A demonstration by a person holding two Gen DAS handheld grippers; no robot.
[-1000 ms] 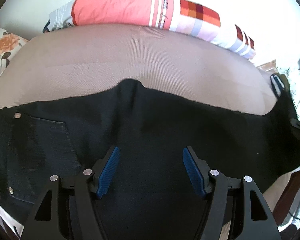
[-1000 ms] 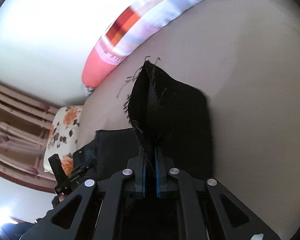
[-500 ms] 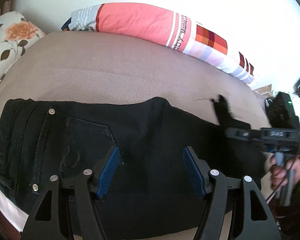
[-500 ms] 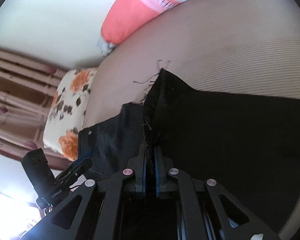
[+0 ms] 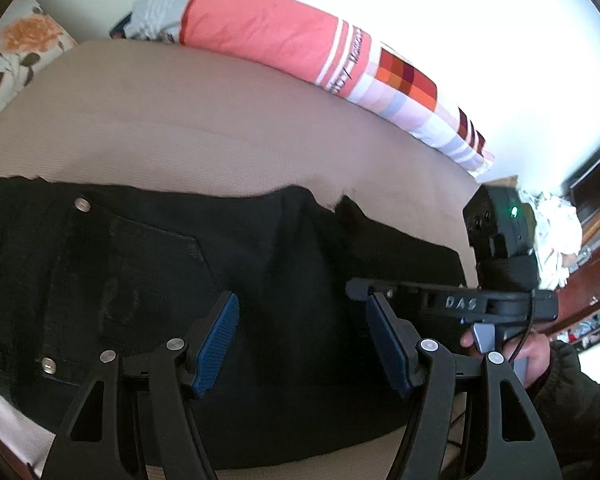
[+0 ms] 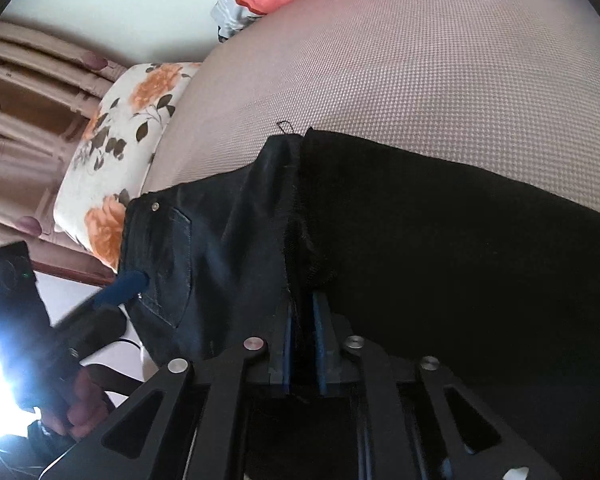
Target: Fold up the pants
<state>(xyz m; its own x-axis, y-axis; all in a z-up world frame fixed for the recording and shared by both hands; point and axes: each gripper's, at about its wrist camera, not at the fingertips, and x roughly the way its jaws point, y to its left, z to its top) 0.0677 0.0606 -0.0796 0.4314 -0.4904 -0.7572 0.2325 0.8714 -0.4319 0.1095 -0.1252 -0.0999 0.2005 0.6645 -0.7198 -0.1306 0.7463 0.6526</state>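
Note:
Black pants [image 5: 140, 280] lie across the tan bed [image 5: 180, 120], waistband and back pocket to the left, the leg end folded over onto the middle. My left gripper [image 5: 302, 300] hovers open over the pants with nothing between its blue pads. From the right, my right gripper [image 5: 356, 288] reaches in low over the folded leg. In the right wrist view the frayed leg hem [image 6: 296, 216] runs down into my right gripper [image 6: 303, 308]. Its jaws are opening: a narrow gap shows, with the hem between the pads. The left gripper's blue pad [image 6: 126, 284] shows near the pocket.
A coral and checked bolster [image 5: 300, 40] lies along the far side of the bed by the wall. A floral pillow [image 5: 16, 52] sits at the left end. A hand and dark sleeve [image 5: 536, 356] hold the right gripper; clutter and wooden furniture stand at far right.
The right gripper carried the leg hem leftward over the pants and lowered it onto them; its pads have parted slightly. The left gripper shifted early on, bringing waistband and pocket into view, then held still.

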